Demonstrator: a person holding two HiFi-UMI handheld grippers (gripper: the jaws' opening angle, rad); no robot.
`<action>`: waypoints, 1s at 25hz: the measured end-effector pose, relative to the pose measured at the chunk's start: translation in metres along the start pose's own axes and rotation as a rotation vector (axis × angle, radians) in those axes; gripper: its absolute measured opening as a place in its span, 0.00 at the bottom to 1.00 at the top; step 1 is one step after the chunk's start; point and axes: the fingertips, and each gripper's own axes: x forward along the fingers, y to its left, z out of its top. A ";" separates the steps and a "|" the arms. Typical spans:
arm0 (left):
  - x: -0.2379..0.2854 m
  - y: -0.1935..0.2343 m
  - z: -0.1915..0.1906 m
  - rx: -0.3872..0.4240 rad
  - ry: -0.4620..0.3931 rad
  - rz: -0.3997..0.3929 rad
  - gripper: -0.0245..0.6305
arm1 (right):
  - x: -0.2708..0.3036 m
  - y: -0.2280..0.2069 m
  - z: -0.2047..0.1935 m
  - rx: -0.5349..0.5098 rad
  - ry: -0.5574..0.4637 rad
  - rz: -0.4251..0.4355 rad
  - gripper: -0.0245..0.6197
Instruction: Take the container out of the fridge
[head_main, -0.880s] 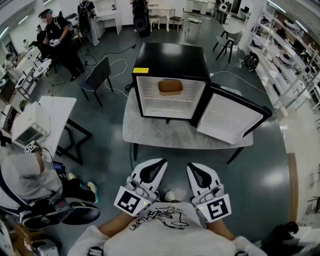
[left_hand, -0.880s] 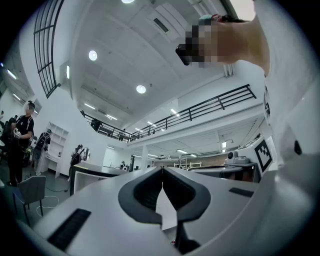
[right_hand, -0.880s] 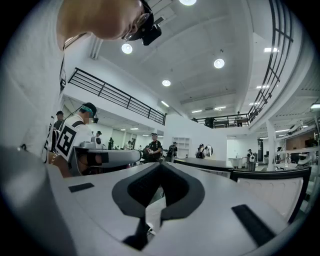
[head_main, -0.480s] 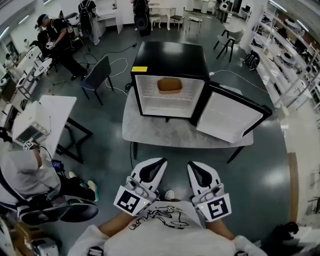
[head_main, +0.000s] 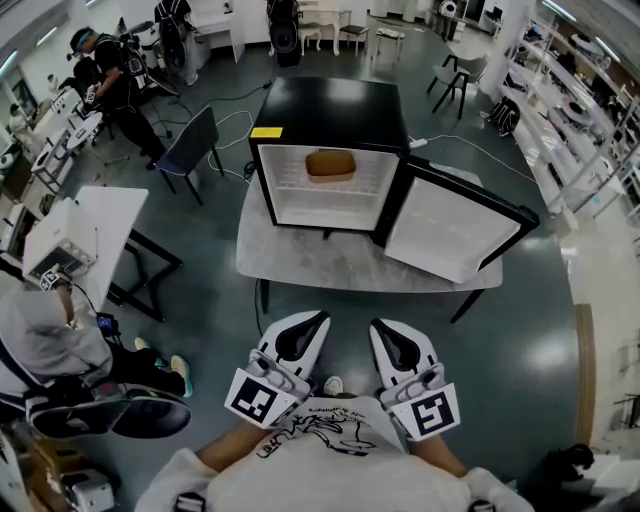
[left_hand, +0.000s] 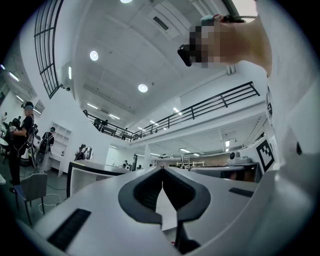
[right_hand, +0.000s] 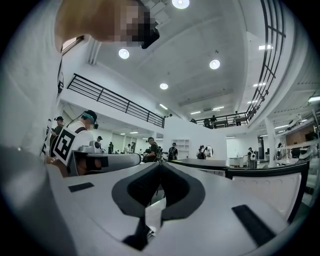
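A small black fridge (head_main: 330, 110) stands on a low grey table (head_main: 300, 265), its door (head_main: 452, 232) swung open to the right. On the upper shelf inside sits a brown container (head_main: 330, 163). Both grippers are held close to the person's chest, well short of the table. My left gripper (head_main: 304, 326) is shut and empty, and its tips meet in the left gripper view (left_hand: 161, 170). My right gripper (head_main: 388, 332) is shut and empty too, jaws touching in the right gripper view (right_hand: 160, 164). The fridge top (left_hand: 92, 167) shows beyond the left gripper.
A dark chair (head_main: 190, 145) stands left of the fridge. A white desk (head_main: 85, 240) and a seated person (head_main: 45, 340) are at the left. Another person (head_main: 105, 75) stands at the far left back. Cables trail on the floor behind the fridge.
The fridge and table have slid slightly up and left in the head view, and the grippers sit a little higher in it. Both jaws have stayed shut.
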 end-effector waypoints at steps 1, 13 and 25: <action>0.003 -0.002 0.000 0.000 0.000 0.002 0.06 | -0.002 -0.002 0.001 -0.001 -0.005 0.001 0.08; 0.020 -0.019 -0.012 -0.015 0.013 0.031 0.06 | -0.019 -0.021 -0.013 0.019 0.012 0.034 0.08; 0.029 -0.005 -0.012 -0.008 0.008 0.039 0.06 | 0.003 -0.033 0.002 -0.012 -0.044 0.015 0.08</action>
